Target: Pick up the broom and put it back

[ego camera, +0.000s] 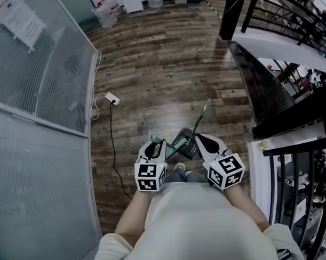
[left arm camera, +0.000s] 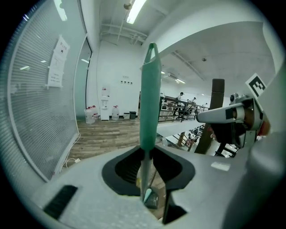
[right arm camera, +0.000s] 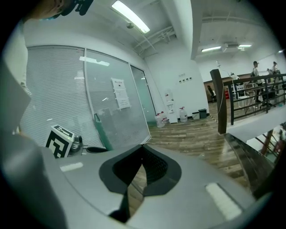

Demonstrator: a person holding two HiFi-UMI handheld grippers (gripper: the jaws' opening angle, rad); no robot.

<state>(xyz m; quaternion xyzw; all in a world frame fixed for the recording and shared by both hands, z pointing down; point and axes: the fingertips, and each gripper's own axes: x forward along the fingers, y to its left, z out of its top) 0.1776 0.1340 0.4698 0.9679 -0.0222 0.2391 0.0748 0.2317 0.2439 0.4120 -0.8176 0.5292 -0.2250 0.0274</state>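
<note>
My left claw [left arm camera: 146, 152] grips the green broom [left arm camera: 150, 98] by its handle, upright over the wood floor [ego camera: 166, 73] near my feet, while my right claw [right arm camera: 142, 147] stays out of it, clenched on nothing.

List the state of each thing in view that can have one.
Broom: gripped by its green handle, which crosses the left jaws.
Left gripper: shut on the broom.
Right gripper: shut, nothing in it.
Cord: lying loose on the floor.

Open wood floor [ego camera: 166, 62] ahead; glass partition [ego camera: 38, 78] left, black railing [ego camera: 287, 21] right.
</note>
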